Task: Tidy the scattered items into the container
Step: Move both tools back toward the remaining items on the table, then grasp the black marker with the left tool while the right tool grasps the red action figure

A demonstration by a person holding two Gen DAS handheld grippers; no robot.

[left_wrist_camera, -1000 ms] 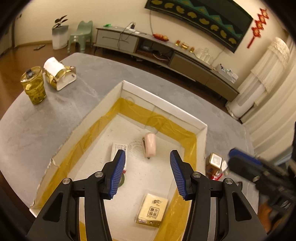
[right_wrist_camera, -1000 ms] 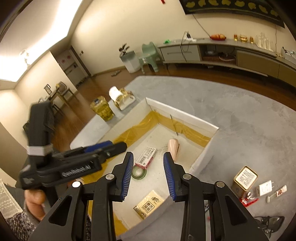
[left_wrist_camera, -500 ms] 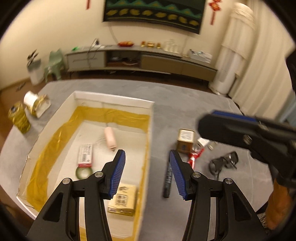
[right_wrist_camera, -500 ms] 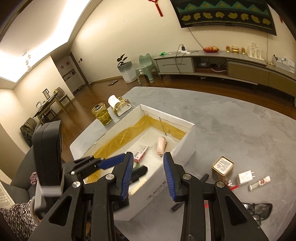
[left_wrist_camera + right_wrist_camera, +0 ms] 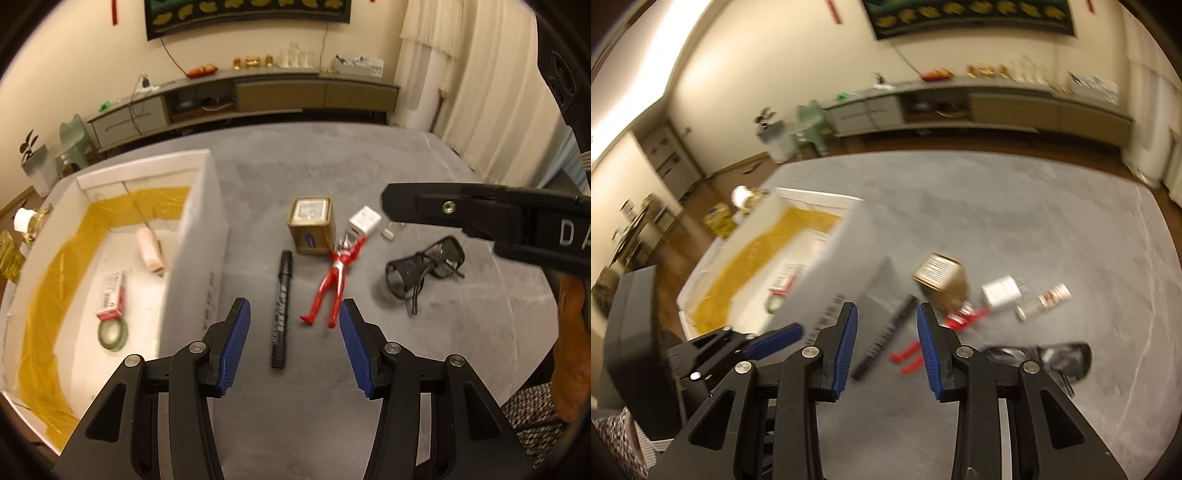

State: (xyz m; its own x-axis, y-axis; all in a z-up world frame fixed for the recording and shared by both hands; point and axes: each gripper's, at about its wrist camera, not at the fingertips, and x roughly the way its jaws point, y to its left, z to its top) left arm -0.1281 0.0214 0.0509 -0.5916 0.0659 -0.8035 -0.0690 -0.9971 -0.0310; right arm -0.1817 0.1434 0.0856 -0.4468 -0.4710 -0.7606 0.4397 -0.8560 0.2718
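Black marker point(image 5: 280, 308): lies lengthwise just ahead between the empty, wide-open left gripper point(image 5: 294, 345) jaws; right gripper point(image 5: 886, 347) narrower, empty.

Grey stone-look tabletop point(image 5: 369, 155) and its load.
White open cardboard box point(image 5: 195, 236), black marker pen point(image 5: 281, 306), red toy figure point(image 5: 336, 280), gold tin point(image 5: 312, 229), white plug point(image 5: 364, 223), black glasses point(image 5: 421, 269).
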